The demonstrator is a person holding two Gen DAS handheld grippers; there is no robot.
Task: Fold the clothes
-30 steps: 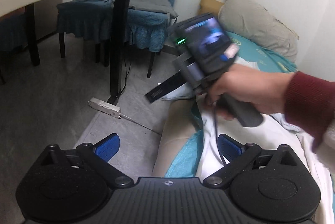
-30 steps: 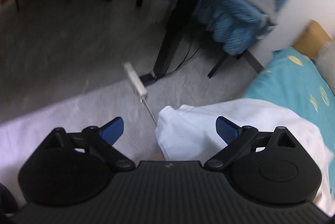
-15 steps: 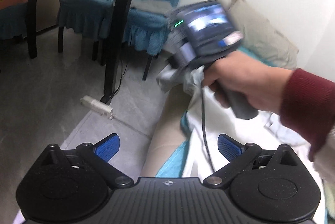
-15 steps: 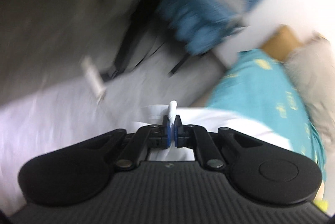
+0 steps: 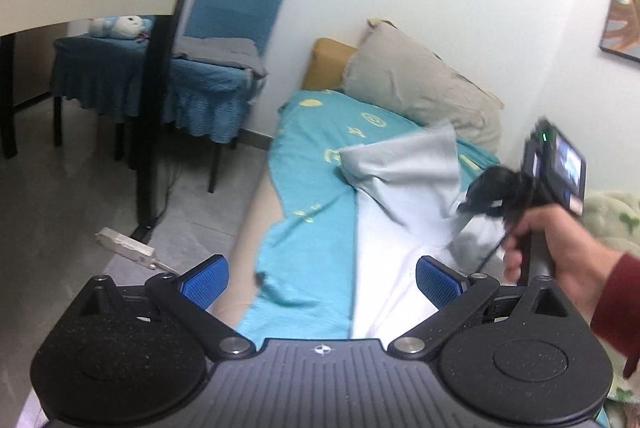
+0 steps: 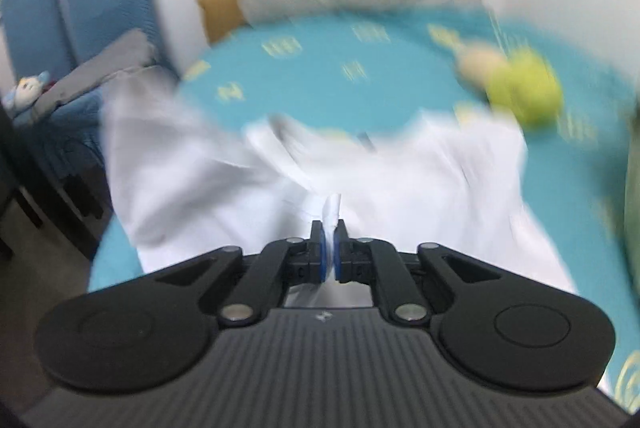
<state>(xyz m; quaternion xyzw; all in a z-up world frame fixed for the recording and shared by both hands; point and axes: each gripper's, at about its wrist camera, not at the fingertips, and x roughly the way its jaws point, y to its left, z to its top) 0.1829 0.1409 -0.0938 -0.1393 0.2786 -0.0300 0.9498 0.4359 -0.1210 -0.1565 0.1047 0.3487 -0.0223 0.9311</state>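
Here one white garment [image 6: 420, 180] is spread on the bed [image 5: 308, 164], pinched by the right tool [image 6: 329, 248]; the left tool [image 5: 320, 278] is held spread, empty. One pillow [image 5: 420, 84] is seen.

The right wrist view is smeared by motion: the yellow-green object [image 6: 524, 92] ahead-right of the right gripper [image 6: 329, 248] cannot be identified. The pinched white garment [image 6: 400, 180] runs under the gripper body, its lower part hidden.

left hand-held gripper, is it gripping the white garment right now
No, the left hand-held gripper is open with nothing between its blue pads, and the white garment lies on the bed beyond them.
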